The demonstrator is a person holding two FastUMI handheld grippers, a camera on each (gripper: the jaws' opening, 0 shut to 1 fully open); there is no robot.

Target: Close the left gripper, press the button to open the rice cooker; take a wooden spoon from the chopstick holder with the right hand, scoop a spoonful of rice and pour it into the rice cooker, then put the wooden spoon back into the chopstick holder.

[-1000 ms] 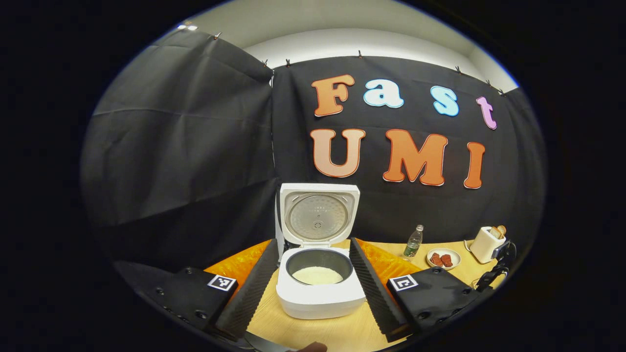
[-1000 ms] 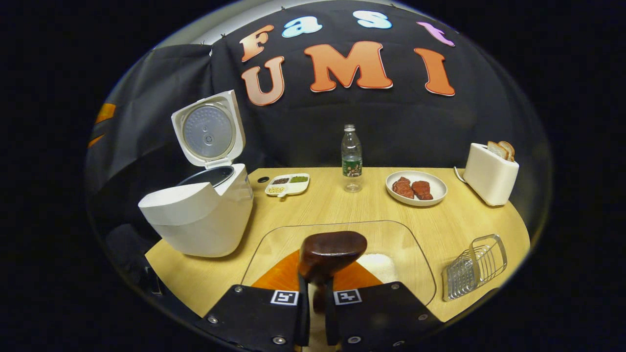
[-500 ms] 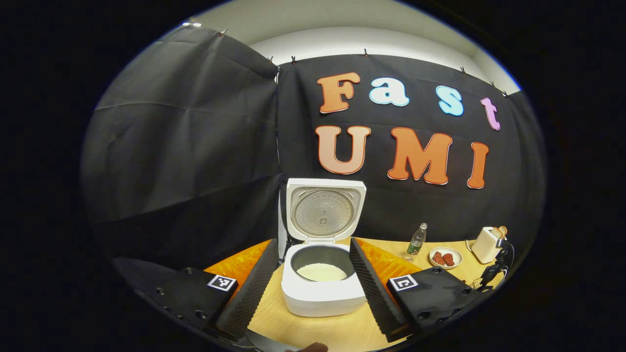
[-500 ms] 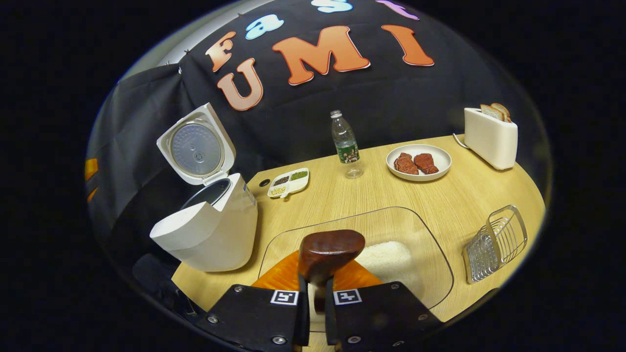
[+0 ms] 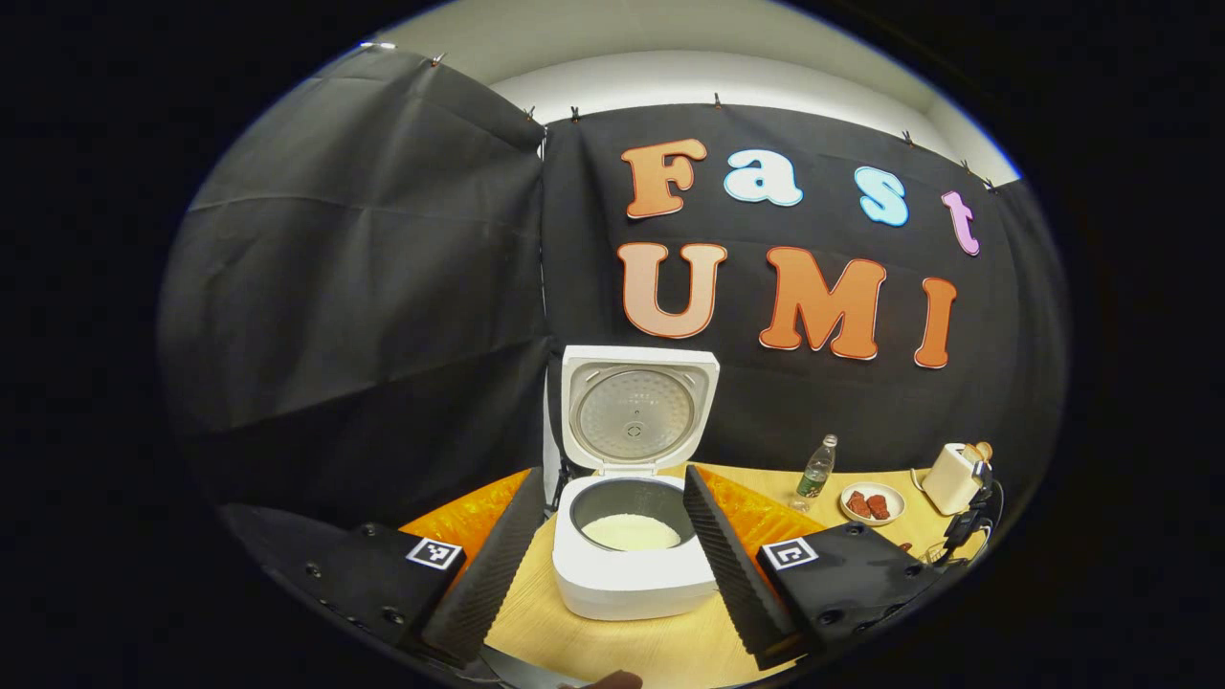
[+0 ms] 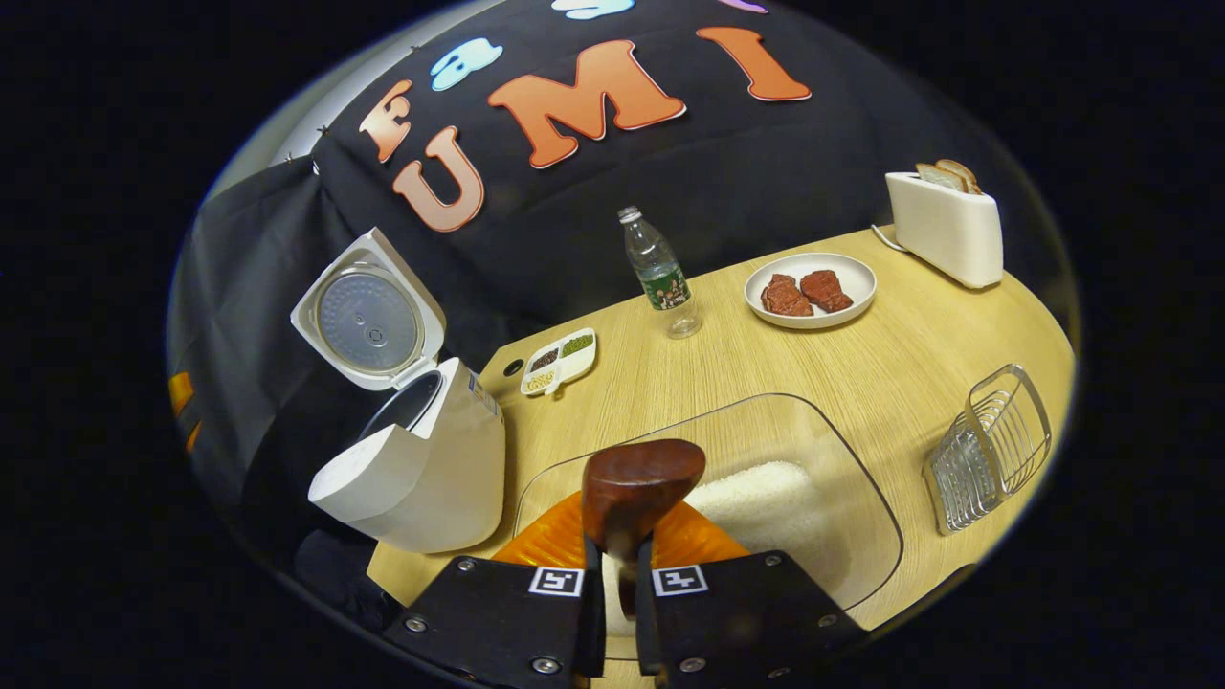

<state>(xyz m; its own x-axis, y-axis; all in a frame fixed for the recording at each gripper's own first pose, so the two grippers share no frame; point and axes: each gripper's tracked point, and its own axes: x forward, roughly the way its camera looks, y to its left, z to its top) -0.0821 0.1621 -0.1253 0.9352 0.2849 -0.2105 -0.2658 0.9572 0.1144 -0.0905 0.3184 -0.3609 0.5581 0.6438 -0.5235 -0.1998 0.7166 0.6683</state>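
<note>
**Between the right tongs: wooden spoon above the rice dish**

At six o'clock in the right gripper view, the right tongs are pinched narrow on the handle of the wooden spoon, whose dark bowl stands up just beyond the fingers. Under it lies a clear glass dish with a heap of rice, resting on the counter. At nine o'clock sits the rice cooker, lid raised. Farther out: a divided condiment tray at eleven, a water bottle at twelve, a plate of meat at one, a toaster at two, and a wire rack at three.

In the left gripper view, the left tongs are spread wide and empty, framing the open rice cooker, with rice in its pot.
</note>
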